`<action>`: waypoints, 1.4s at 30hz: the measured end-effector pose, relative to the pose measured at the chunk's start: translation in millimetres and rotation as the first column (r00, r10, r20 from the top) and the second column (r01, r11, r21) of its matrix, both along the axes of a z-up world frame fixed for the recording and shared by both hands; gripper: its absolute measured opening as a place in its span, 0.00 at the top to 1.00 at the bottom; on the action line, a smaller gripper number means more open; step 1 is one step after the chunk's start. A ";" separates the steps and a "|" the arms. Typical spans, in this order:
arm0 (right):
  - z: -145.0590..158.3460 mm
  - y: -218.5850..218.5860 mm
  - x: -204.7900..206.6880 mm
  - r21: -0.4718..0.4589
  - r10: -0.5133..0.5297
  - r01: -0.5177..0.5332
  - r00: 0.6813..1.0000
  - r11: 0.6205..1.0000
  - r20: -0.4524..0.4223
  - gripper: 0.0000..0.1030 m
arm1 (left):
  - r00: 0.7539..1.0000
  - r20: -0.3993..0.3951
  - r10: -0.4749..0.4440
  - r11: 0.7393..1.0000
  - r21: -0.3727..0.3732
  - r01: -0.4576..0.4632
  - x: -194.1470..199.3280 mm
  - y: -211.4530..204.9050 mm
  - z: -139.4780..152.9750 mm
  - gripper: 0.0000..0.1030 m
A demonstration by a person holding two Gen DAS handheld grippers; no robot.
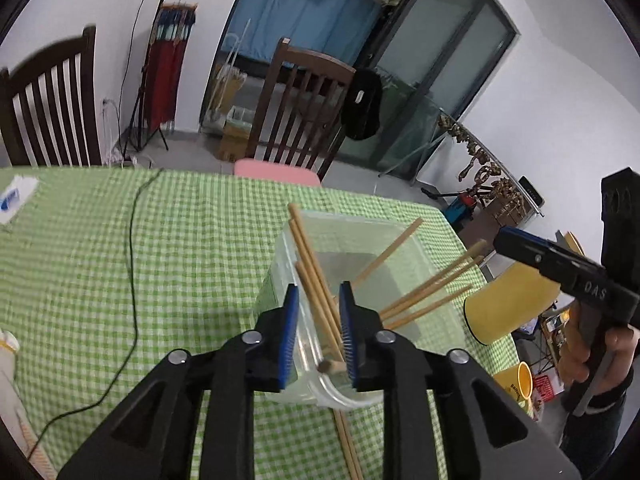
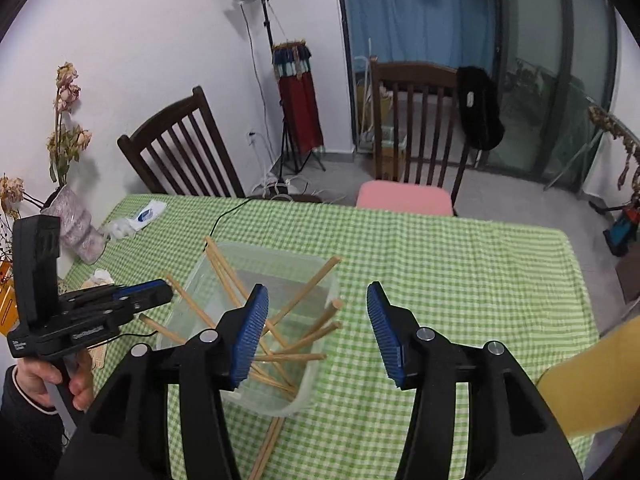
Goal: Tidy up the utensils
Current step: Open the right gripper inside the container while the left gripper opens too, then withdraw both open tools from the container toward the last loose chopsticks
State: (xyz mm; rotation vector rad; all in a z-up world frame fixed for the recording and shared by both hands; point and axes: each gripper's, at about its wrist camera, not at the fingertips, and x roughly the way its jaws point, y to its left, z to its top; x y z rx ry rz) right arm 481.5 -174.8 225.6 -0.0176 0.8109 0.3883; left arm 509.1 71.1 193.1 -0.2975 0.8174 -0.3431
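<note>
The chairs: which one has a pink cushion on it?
The chair by the glass door, with a black garment on its back. Its seat holds the pink cushion; the other chair shows none.

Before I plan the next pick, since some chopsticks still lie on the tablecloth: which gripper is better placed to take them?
Probably the left gripper. Its slightly parted jaws already hang over the near corner of the clear plastic container, straight above the loose chopsticks. The right gripper stands open farther right, over bare tablecloth.
</note>
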 end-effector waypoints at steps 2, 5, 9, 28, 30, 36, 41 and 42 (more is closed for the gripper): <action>8.5 -7.0 -9.6 0.006 -0.004 0.004 1.000 1.000 0.017 0.51 | 0.999 0.036 -0.011 1.000 0.024 0.011 -14.1 -0.5 12.7 0.76; 13.8 -13.0 -25.3 -0.006 -0.010 0.010 0.999 1.000 0.032 0.51 | 0.997 0.081 -0.005 0.999 0.043 0.001 -36.2 1.9 26.0 0.67; 14.2 -21.2 -54.0 -0.030 -0.005 0.006 0.999 1.000 0.052 0.48 | 0.992 0.127 -0.002 0.997 0.073 -0.007 -72.2 2.5 35.7 0.60; -32.6 -26.7 -221.3 -0.093 0.032 -0.013 0.980 0.996 0.199 0.36 | 0.905 0.421 0.060 0.960 0.225 -0.169 -297.5 -23.5 5.6 0.25; -39.3 -25.4 -235.7 -0.076 0.031 -0.015 0.978 0.997 0.207 0.36 | 0.906 0.418 0.068 0.962 0.214 -0.172 -312.4 -23.4 0.0 0.25; -59.3 -20.0 -277.4 -0.022 0.032 -0.028 0.973 0.999 0.227 0.32 | 0.902 0.425 0.079 0.961 0.209 -0.182 -343.1 -24.3 -18.0 0.25; -74.9 -15.2 -311.5 -0.060 0.017 0.000 0.957 0.998 0.288 0.27 | 0.908 0.411 0.077 0.965 0.199 -0.171 -367.9 -28.6 -37.5 0.24; -79.2 -14.8 -316.3 -0.064 0.012 0.006 0.957 0.998 0.289 0.27 | 0.911 0.406 0.074 0.965 0.202 -0.168 -372.1 -31.7 -43.9 0.24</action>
